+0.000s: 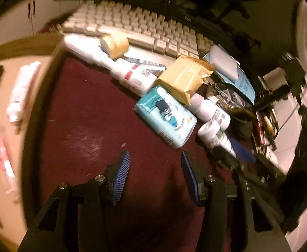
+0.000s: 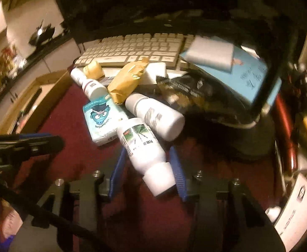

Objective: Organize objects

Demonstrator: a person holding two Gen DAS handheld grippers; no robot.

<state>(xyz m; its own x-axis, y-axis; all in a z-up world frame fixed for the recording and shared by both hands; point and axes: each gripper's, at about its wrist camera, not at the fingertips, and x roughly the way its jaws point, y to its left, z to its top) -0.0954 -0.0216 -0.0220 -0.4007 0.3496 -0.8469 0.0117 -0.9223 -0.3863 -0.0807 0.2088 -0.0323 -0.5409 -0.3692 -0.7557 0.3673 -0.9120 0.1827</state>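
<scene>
In the left wrist view, we saw the left gripper (image 1: 155, 159) above the dark red mat (image 1: 86, 113), with its two blue-padded fingers (image 1: 122, 174) wide apart and nothing between them. We take the teal tissue pack (image 1: 166, 116) as our landmark. It lay flat on the mat, just beyond the fingertips. A tan packet (image 1: 184, 76) rested behind the pack and overlapped its far corner. To the left of the packet a long white bottle (image 1: 111, 63) lay on its side, and a small gold-capped jar (image 1: 115, 45) sat on it. Behind all these stood the white keyboard (image 1: 136, 27). To the right of the tissue pack two white bottles lay touching each other, the upper bottle (image 1: 211, 109) and the green-label bottle (image 1: 213, 135). Far to the left of the pack there was an open cardboard box (image 1: 12, 79) with a few things inside, too blurred for us to name.

In the right wrist view, the right gripper (image 2: 147, 157) had its fingers on both sides of the green-label bottle (image 2: 142, 145), near the cap end. The blue pads seemed to touch the bottle, but we cannot tell if the grip was firm. The bottle leaned against the right edge of the tissue pack (image 2: 102, 119). The other white bottle (image 2: 155, 115) lay just to the right of it. The tan packet (image 2: 126, 82) was behind the pack, and a blue booklet (image 2: 252, 73) was further right.
</scene>
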